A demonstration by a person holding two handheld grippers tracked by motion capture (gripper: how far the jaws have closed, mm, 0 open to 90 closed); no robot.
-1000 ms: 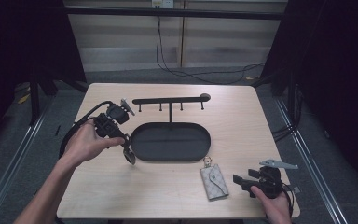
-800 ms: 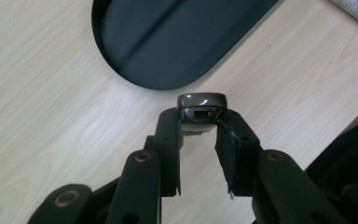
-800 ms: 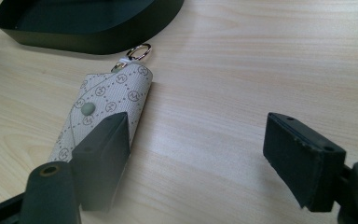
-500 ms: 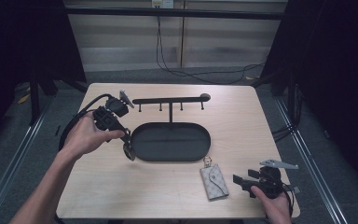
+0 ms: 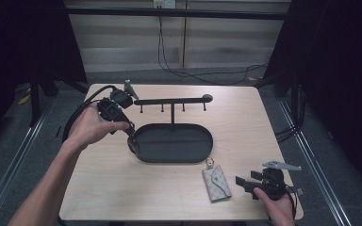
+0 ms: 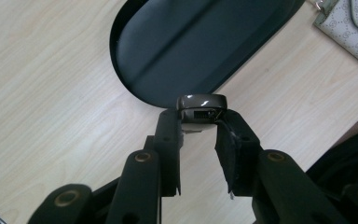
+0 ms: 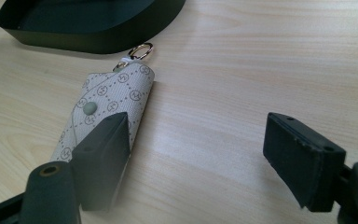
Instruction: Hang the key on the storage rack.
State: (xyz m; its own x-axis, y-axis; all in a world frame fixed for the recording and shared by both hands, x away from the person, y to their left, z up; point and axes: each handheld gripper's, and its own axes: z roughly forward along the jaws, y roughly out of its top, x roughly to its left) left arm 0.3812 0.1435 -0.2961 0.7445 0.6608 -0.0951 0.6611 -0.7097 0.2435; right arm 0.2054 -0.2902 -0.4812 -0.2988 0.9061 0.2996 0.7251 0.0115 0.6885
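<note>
Handling | left gripper clamped on small glossy fob: light, rigid, slippery, so grip its flat sides | right gripper jaws apart beside key pouch

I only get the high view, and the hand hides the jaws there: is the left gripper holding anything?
Observer: Yes. The left gripper is shut on a small glossy brown object.
Operator: Where is that?
Observer: At the rim of the black oval tray.
Operator: And the right gripper?
Observer: The right gripper is open. The patterned key pouch lies on the table just outside one jaw, not between them.
</note>
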